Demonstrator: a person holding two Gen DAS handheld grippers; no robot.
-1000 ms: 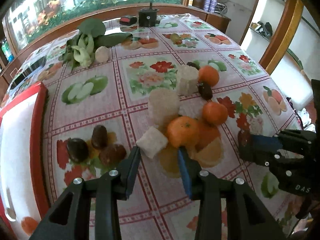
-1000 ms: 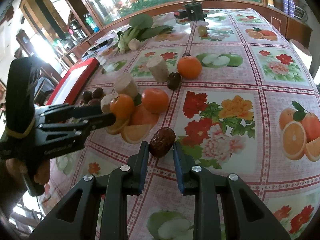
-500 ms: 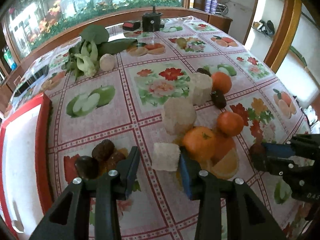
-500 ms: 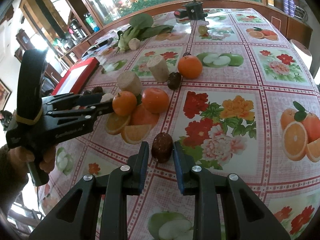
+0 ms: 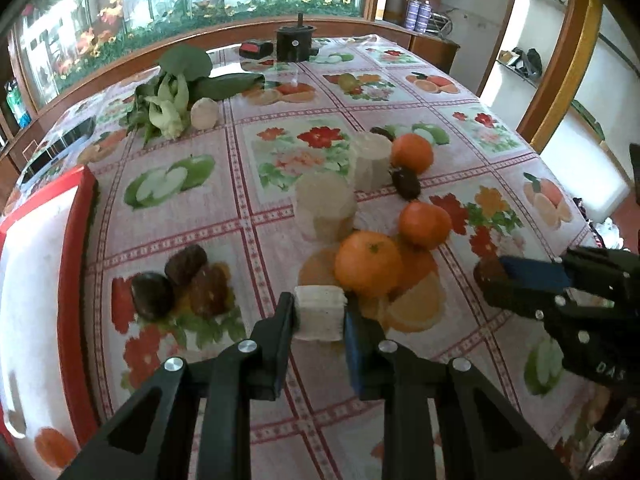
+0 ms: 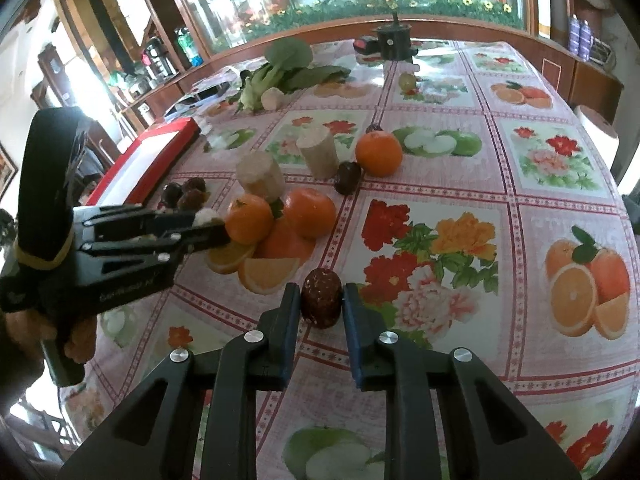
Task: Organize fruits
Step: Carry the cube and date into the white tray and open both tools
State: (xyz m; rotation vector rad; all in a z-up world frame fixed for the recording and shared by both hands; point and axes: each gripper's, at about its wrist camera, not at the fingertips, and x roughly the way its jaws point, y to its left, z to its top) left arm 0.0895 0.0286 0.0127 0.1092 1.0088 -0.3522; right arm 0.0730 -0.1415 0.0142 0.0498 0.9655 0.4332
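My left gripper point(image 5: 318, 314) has its jaws closing on a pale white chunk point(image 5: 320, 306), and both pads press its sides on the tablecloth. An orange point(image 5: 368, 262) sits just right of it. My right gripper point(image 6: 318, 300) has its jaws closing on a dark red date point(image 6: 320, 298), gripped upright. In the left wrist view the right gripper point(image 5: 496, 276) comes in from the right. Two more oranges point(image 5: 424, 220) point(image 5: 412, 152), two pale cylinders point(image 5: 326, 204) point(image 5: 372, 160) and another date point(image 5: 406, 184) lie beyond. Three dark dates point(image 5: 180, 280) cluster at the left.
A white tray with a red rim point(image 5: 86, 240) lies along the table's left edge. Leafy greens point(image 5: 172, 96) and a pale root point(image 5: 204, 112) lie at the back left, a black device point(image 5: 294, 42) at the far edge. The table drops off at the right.
The left gripper moved forward over the pale chunk and closed on it. The date between the right gripper's pads turned upright and the pads tightened on it.
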